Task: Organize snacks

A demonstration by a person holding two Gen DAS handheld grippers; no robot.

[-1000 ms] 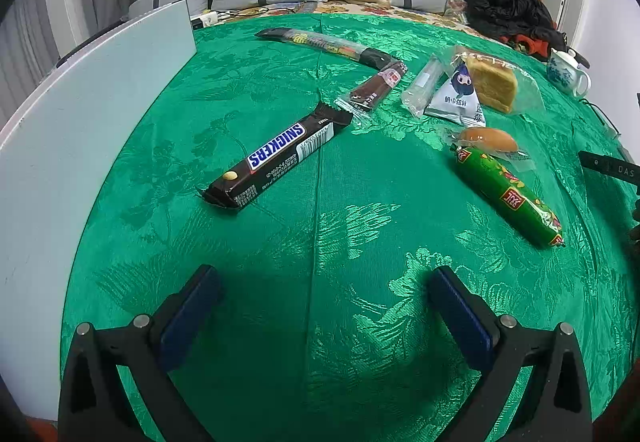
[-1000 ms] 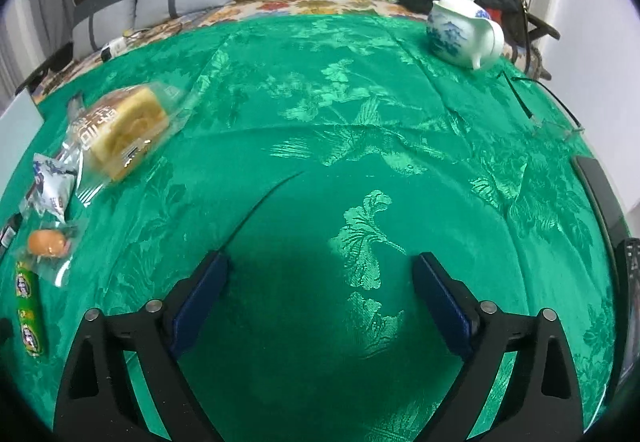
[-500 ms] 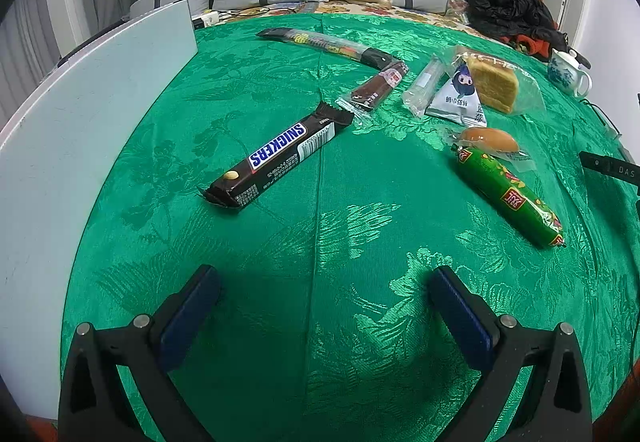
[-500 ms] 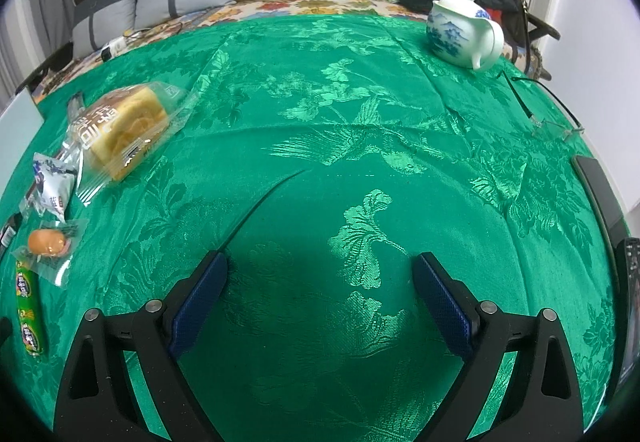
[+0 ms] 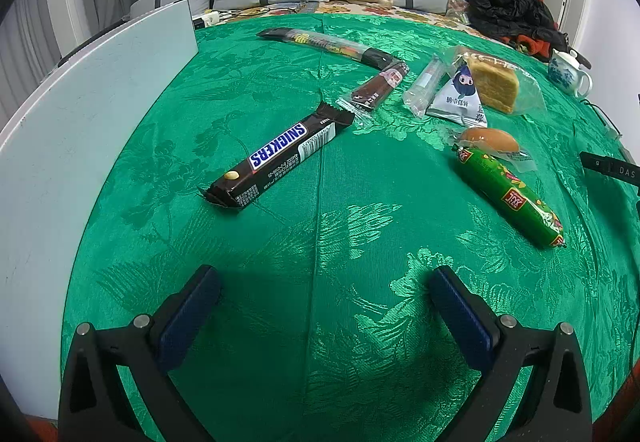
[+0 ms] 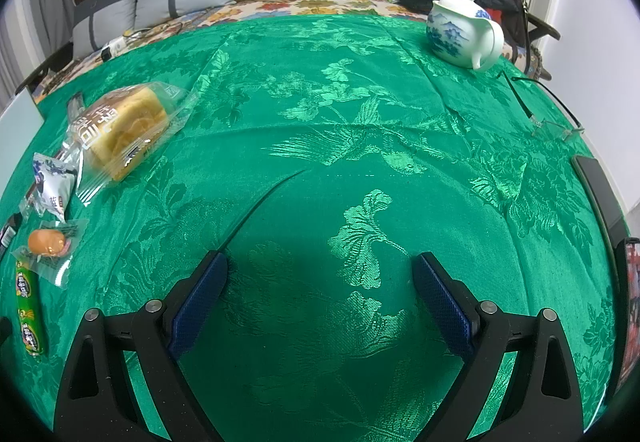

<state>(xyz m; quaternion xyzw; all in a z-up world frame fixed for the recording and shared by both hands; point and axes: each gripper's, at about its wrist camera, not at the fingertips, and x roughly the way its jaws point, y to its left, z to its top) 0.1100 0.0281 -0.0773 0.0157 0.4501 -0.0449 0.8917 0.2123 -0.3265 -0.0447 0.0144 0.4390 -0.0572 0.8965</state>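
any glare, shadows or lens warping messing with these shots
Left wrist view: fisheye bends the white board; sheen on the green tablecloth; Snickers bar lettering sharp. Right wrist view: dark corners, a shadow under the open right gripper, glare on the bread wrapper.

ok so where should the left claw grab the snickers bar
Grip the Snickers bar across its narrow width at mid-length, coming straight down from above. It lies flat and diagonal on the green cloth, so turn the open left claw to straddle its long sides; the crimped ends would probably slip.

Bare green cloth [image 6: 320, 169] ahead; teapot [image 6: 464, 31] far right.
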